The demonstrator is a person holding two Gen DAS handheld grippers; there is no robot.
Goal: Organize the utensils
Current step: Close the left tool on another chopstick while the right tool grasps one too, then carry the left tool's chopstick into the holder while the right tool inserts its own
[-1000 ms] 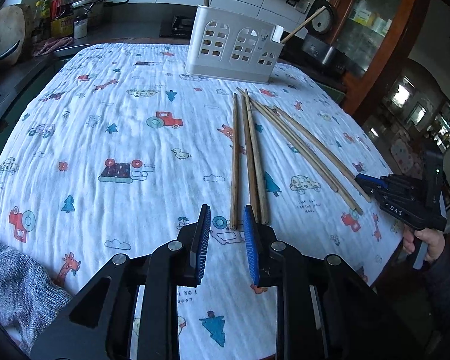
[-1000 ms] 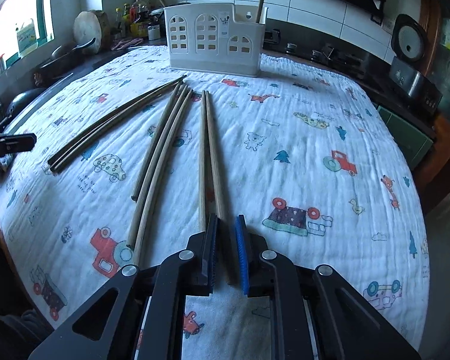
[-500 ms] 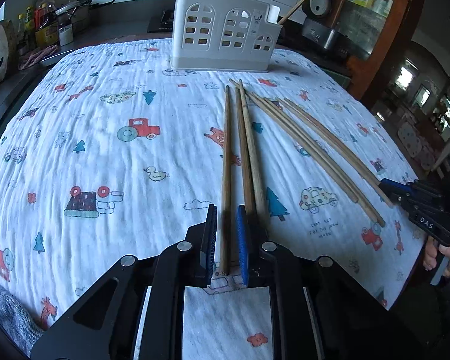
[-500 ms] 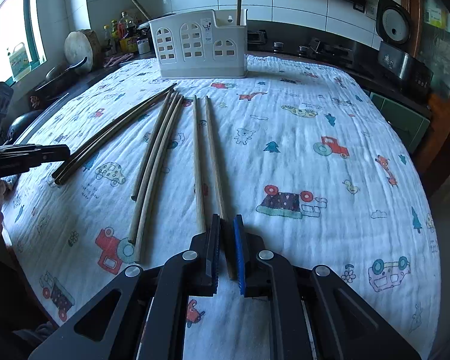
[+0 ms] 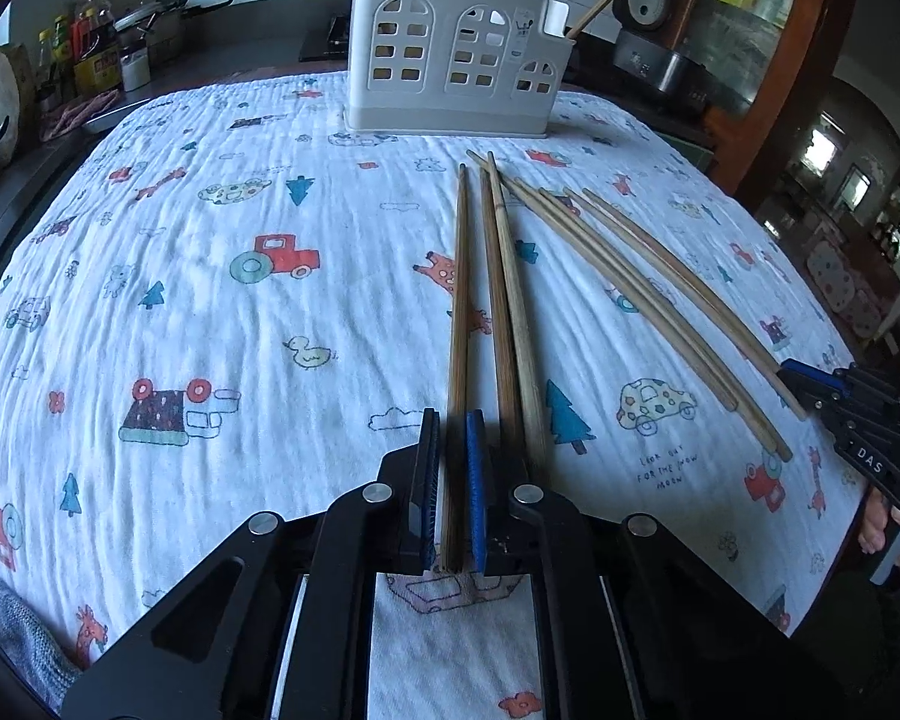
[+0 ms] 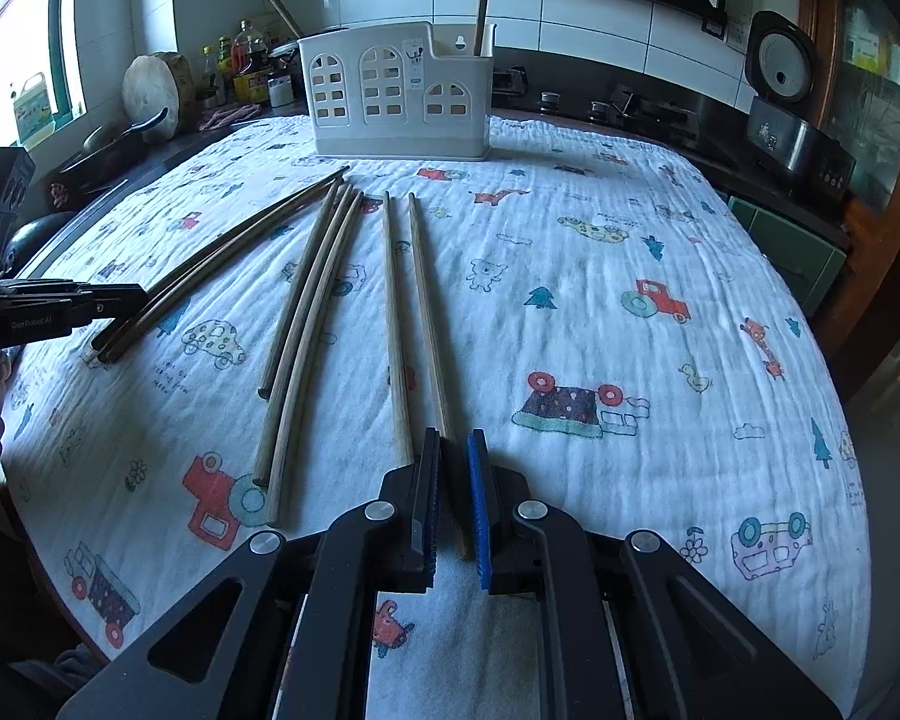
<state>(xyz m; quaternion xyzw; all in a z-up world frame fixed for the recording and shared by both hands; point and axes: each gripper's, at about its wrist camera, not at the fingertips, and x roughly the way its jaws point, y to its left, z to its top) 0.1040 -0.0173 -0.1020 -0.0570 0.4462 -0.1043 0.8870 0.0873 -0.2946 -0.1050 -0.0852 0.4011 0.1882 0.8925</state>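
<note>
Left gripper (image 5: 450,468) jaws clamp the near end of a chopstick (image 5: 459,300); right gripper (image 6: 453,492) jaws slightly apart around another chopstick (image 6: 429,324). White holder (image 5: 450,60) far.

The left gripper (image 5: 451,438) is now closed on the leftmost chopstick (image 5: 459,306), having been open around it earlier.

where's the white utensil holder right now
The white utensil holder stands at the far edge of the printed tablecloth, just beyond the far tips of the chopsticks lying on the cloth. In the right wrist view it sits top centre.
</note>
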